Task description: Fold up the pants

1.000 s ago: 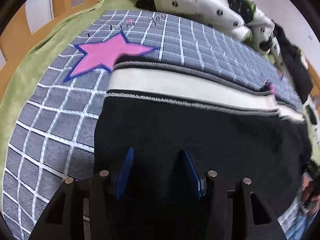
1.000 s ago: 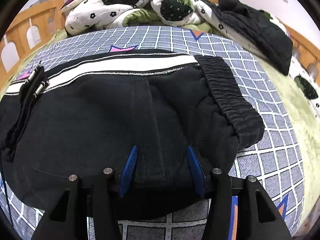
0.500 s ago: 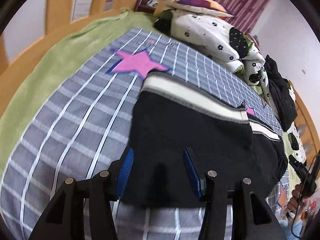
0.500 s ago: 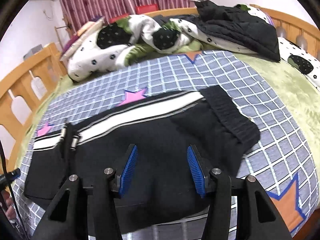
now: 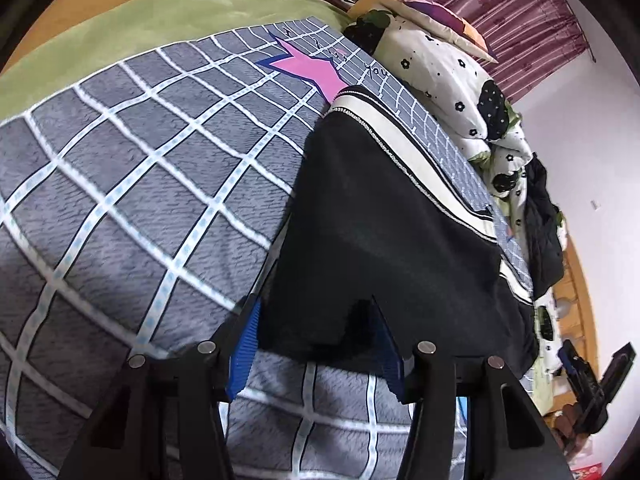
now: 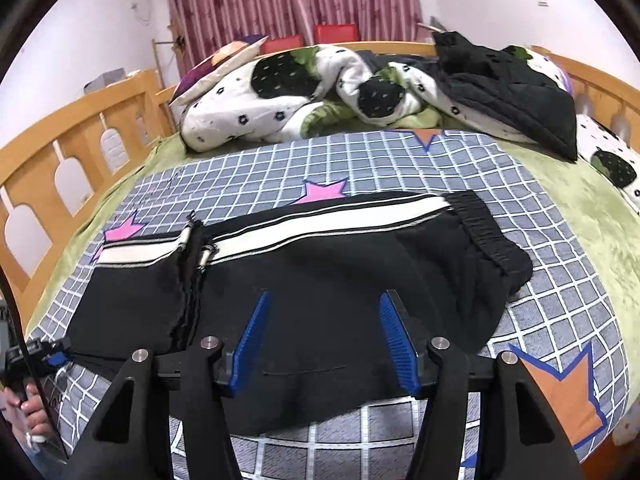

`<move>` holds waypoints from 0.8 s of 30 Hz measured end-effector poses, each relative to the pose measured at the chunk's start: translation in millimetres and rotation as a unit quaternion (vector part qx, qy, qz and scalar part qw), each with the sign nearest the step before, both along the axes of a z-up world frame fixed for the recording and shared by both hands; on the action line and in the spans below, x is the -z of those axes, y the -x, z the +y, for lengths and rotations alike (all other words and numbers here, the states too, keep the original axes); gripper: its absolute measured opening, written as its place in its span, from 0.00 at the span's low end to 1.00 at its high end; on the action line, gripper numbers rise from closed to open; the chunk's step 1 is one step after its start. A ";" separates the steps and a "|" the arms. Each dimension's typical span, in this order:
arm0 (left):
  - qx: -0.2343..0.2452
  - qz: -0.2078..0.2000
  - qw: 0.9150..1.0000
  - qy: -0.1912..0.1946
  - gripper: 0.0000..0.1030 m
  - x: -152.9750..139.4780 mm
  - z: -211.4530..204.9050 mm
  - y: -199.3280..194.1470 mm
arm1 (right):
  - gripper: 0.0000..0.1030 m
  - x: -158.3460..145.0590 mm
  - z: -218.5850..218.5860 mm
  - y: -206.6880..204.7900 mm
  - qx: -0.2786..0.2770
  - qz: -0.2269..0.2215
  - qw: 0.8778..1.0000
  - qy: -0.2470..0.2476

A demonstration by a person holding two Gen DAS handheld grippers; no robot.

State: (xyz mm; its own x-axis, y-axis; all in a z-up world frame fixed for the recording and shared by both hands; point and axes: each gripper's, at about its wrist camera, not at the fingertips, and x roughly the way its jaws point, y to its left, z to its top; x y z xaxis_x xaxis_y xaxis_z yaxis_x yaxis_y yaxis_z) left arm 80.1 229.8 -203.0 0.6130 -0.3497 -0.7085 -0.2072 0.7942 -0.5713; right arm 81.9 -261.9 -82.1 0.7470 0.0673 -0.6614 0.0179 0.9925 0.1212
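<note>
Black pants [image 6: 320,264] with a white side stripe [image 6: 320,216] lie folded on the grey grid blanket [image 6: 400,156]; the elastic waistband [image 6: 492,232] is at the right, the leg ends at the left. My right gripper [image 6: 324,320] is open and empty, above the pants' near edge. My left gripper [image 5: 316,320] is open and empty, its blue fingers either side of the near corner of the pants [image 5: 380,220]. The left gripper also shows at the right wrist view's left edge [image 6: 24,356].
A rumpled white and black duvet [image 6: 288,92] and a black jacket [image 6: 508,92] lie at the bed's far end. A wooden bed rail [image 6: 80,148] runs along the left and back. Green sheet [image 5: 120,32] borders the blanket.
Both grippers have pulled back and up from the pants, open and empty throughout. The left view has swung left, showing more blanket.
</note>
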 end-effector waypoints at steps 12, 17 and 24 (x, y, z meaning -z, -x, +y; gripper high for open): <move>-0.010 -0.063 0.980 -0.189 0.12 -90.0 -66.8 -5.2 | 0.55 16.4 -27.7 -4.9 0.006 0.010 1.000 0.011; 0.065 -0.122 0.962 -0.234 0.11 -148.1 -147.8 -19.0 | 0.55 14.7 -70.3 8.5 0.039 -0.003 0.999 -0.001; 0.216 -0.153 0.938 -0.226 0.11 -151.5 -306.6 -25.3 | 0.55 17.0 -119.3 30.2 0.090 -0.015 0.996 -0.007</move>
State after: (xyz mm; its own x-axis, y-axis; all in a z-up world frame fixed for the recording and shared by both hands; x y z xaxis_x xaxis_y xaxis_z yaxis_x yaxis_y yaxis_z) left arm 105.4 -76.8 -51.5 0.6823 -0.3183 -0.6582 0.3075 0.9417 -0.1367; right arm 51.7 -381.2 -99.0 0.7672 -0.0596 -0.6387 0.1908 0.9718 0.1385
